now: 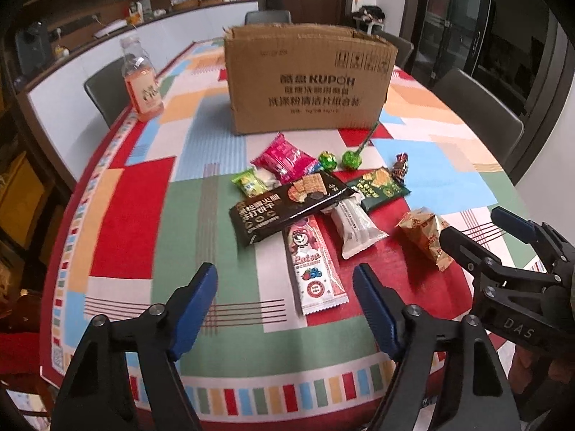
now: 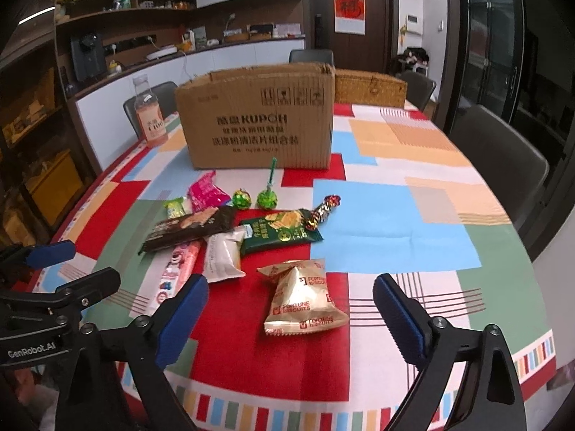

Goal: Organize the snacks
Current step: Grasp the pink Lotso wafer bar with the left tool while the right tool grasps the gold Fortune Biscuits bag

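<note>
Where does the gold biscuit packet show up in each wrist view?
Left wrist: gold biscuit packet at right of centre, partly behind the right gripper.
Right wrist: the packet at lower centre, ahead of the right gripper's open fingers.
Shared landmark: cardboard box behind the snacks.

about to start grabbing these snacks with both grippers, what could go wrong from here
1. The black cracker pack lies across the pink Lotso bar and white wrapper; lifting either could drag the pile.
2. The right gripper is open around the gold Fortune Biscuits bag; the puffy foil may slip or the biscuits get crushed.
3. The green lollipops are round and might roll if nudged.
</note>
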`<state>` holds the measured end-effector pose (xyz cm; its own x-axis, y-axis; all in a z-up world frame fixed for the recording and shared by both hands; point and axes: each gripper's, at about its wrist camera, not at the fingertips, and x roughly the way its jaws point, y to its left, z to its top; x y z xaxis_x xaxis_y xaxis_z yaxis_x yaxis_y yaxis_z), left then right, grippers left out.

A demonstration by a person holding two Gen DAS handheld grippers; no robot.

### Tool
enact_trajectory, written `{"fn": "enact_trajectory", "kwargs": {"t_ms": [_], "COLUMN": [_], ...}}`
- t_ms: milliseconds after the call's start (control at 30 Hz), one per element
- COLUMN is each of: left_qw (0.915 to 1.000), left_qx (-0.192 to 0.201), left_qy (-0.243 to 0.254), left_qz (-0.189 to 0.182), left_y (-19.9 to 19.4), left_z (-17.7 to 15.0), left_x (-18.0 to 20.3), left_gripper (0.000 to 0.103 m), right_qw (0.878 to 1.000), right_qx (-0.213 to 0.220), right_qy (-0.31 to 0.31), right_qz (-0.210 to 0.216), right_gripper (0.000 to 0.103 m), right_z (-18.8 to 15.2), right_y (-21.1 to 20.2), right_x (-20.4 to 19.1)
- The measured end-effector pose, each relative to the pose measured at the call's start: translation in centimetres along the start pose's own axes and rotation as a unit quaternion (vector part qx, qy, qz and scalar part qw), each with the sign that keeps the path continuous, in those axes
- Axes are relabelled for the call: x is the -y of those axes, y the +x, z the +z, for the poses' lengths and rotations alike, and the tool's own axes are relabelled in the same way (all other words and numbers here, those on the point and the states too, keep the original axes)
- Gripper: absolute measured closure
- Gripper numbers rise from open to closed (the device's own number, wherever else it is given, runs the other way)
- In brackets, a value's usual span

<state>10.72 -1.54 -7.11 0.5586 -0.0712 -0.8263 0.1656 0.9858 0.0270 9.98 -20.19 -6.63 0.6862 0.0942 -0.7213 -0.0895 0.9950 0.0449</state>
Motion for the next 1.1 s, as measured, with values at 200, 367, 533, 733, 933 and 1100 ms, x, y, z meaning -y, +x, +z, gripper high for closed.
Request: {"fn": "enact_trajectory", "kwargs": {"t_ms": [200, 367, 533, 733, 933, 1100], "left_qw": [0.9992, 0.9977, 0.9959, 0.9947, 0.9949, 0.9965], "left_qx": [-0.035, -0.055, -0.075, -0.090, -0.093, -0.078], "left_qy": [-0.004, -0.010, -0.014, -0.011, -0.010, -0.006], "left_qz": [-0.021, -0.039, -0.048, -0.048, -0.040, -0.031], "left_y": [3.0, 5.1, 7.1, 8.9, 9.9, 10.3], "left_z": [1.2, 2.0, 2.5, 2.9, 3.2, 3.7], "left_x": [0.4, 0.7, 0.9, 1.5, 1.8, 1.9], "left_gripper": [0.038, 0.044, 0.055, 0.061, 0.062, 0.065], "right_qw": [0.999, 0.998, 0.997, 0.995, 0.993, 0.993], "right_qx": [-0.036, -0.053, -0.073, -0.095, -0.109, -0.109], "right_qy": [0.014, 0.022, 0.027, 0.034, 0.037, 0.032], "right_qz": [0.008, 0.014, 0.020, 0.029, 0.034, 0.029], "right_gripper": [0.021, 0.024, 0.030, 0.037, 0.047, 0.048], "right_z": [0.4, 0.8, 0.8, 0.5, 0.3, 0.4], "right_y": [2.9, 4.6, 6.1, 7.4, 8.2, 8.3], "right_x": [0.8, 1.2, 1.5, 1.8, 1.9, 1.8]}}
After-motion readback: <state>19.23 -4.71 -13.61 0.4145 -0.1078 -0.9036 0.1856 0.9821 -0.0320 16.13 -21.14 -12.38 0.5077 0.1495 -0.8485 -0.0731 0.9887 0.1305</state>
